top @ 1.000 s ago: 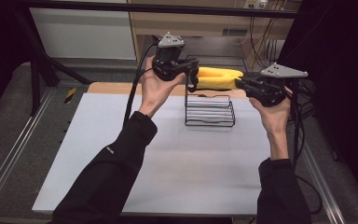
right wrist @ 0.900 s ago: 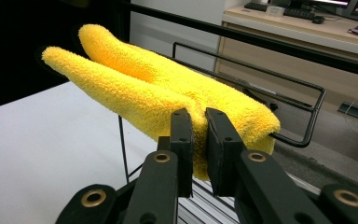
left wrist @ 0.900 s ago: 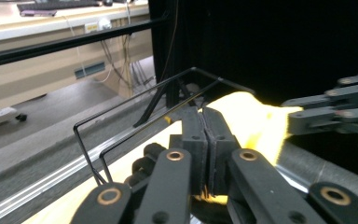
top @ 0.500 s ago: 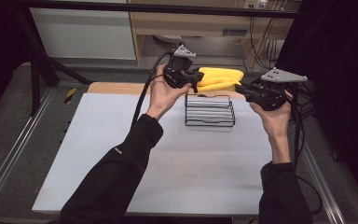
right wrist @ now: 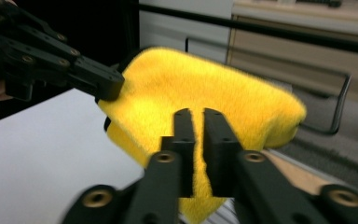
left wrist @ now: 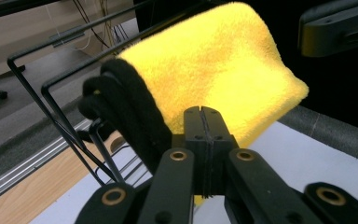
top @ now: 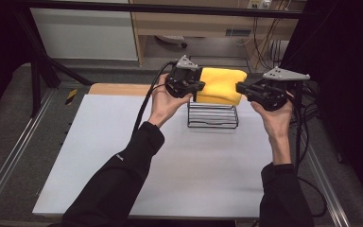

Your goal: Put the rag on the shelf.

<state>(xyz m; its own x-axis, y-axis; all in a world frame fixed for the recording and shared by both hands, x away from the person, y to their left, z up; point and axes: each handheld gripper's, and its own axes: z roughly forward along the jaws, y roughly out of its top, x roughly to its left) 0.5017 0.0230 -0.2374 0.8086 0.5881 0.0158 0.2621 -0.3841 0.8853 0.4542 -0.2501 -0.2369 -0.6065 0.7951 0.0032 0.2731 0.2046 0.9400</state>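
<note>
A yellow towel (top: 222,85) hangs stretched over the top of a black wire rack (top: 212,116) at the far middle of the table. My left gripper (top: 196,92) is shut on its left edge; in the left gripper view the jaws (left wrist: 204,114) are pressed together with the yellow towel (left wrist: 214,60) just beyond them. My right gripper (top: 240,89) holds the right edge. Its jaws (right wrist: 196,116) have just been closing, with the towel (right wrist: 205,84) between them. A black fuzzy cloth (left wrist: 126,107) bunches under the towel's near edge.
The rack's wire frame (left wrist: 51,116) stands on a white tabletop (top: 170,165) with a wooden strip (top: 118,89) at its far edge. A black bar (top: 170,9), cabinets and cables lie behind the table. Metal rails (top: 9,161) run along the table's sides.
My left hand has moved right and down toward the rack with the towel. The towel, earlier a narrow band, now hangs broader between both grippers. The right hand has stayed put.
</note>
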